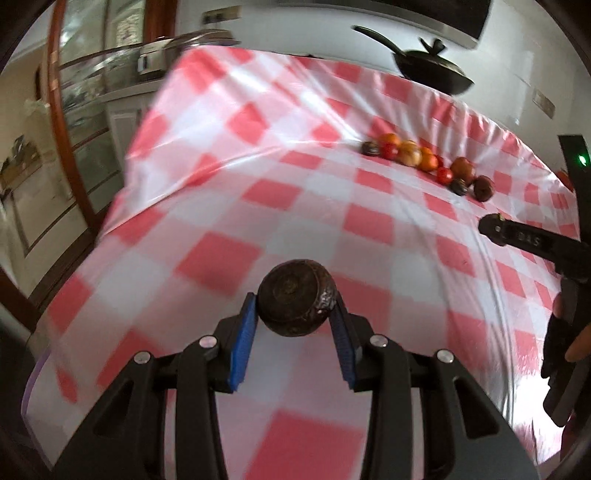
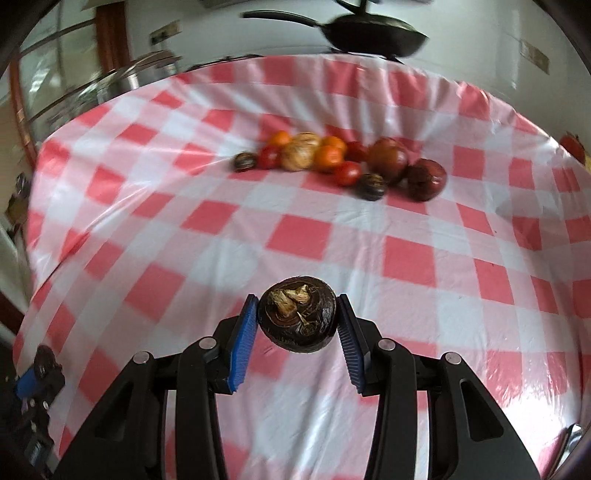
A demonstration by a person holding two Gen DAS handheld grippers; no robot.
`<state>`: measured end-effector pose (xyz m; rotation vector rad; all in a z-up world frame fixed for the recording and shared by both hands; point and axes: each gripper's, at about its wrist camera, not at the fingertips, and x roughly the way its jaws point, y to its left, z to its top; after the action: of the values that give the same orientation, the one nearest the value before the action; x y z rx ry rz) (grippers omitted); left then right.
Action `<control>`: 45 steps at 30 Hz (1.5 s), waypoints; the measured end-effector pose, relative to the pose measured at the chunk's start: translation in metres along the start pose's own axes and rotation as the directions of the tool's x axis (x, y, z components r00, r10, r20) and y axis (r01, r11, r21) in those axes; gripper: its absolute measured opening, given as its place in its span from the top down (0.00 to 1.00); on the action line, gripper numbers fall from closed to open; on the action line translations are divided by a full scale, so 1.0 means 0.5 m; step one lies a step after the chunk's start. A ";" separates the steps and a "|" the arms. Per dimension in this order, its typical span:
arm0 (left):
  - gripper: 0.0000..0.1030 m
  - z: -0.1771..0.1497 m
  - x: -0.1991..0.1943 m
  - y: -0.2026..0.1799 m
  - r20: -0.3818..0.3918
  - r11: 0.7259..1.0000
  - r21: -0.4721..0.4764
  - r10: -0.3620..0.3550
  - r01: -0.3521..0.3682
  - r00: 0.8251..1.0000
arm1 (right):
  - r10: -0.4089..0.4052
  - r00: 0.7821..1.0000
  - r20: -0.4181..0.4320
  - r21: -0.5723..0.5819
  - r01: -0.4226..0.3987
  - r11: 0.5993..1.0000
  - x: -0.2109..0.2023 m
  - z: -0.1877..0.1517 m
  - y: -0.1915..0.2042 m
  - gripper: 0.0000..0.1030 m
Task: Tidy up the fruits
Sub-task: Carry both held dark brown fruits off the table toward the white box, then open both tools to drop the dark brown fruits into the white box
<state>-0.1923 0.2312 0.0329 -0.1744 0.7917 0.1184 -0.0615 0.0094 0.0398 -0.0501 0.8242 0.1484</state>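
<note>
We see a worktop (image 2: 306, 236) draped in a glossy plastic cloth of pink-red and white checks, creased and catching glare in long streaks.

The left gripper (image 1: 295, 314) has its ribbed blue pads (image 1: 243, 343) pressed on a dark brown round fruit (image 1: 295, 295), lifted clear of the cloth. Its skin is dull and ringed with faint concentric lines, with a wet-looking, bumpy patch on its right flank. The right gripper (image 2: 297, 319) clamps a second dark fruit (image 2: 297, 317) of the same squat shape, this one showing dry, straw-coloured husk scraps on its upper face.

Farther back on the cloth lies a loose row of fruits (image 2: 340, 162): smooth orange ones, glossy red ones, a pale tan papery one, two small dark striped ones and larger brown-red ones at the right end. They touch or nearly touch one another. In the left wrist view the same row (image 1: 428, 162) sits small, towards the far right.

A black lidded pan (image 2: 369, 33) with a long handle stands behind the worktop's far edge.

Much is smeared by blur: the cabinet glass at the left, the checks near the lens. At the right edge of the left wrist view we see part of the other gripper's black body and a fingertip (image 1: 578, 347), both cut off. A red object (image 2: 572, 147) at the far right edge of the right wrist view is too cropped to name.
</note>
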 end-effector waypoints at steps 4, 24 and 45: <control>0.62 -0.025 -0.032 0.058 0.020 0.999 -0.041 0.019 -0.018 1.000 | 0.037 0.999 0.019 -0.067 -0.035 0.997 -0.041 -0.028 0.062 0.59; 0.61 -0.199 -0.210 0.320 0.100 0.967 -0.190 0.192 -0.171 0.976 | 0.417 0.909 0.003 -0.560 -0.344 0.754 -0.260 -0.241 0.442 0.58; 0.61 -0.392 -0.121 0.486 -0.216 0.927 -0.213 0.265 -0.310 0.940 | 0.305 0.802 -0.514 -0.634 -0.594 0.495 -0.078 -0.506 0.697 0.58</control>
<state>-0.4122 0.4275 -0.0861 -0.3044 0.9846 0.4869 -0.3242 0.3236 -0.0986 -0.7113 1.0561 1.0557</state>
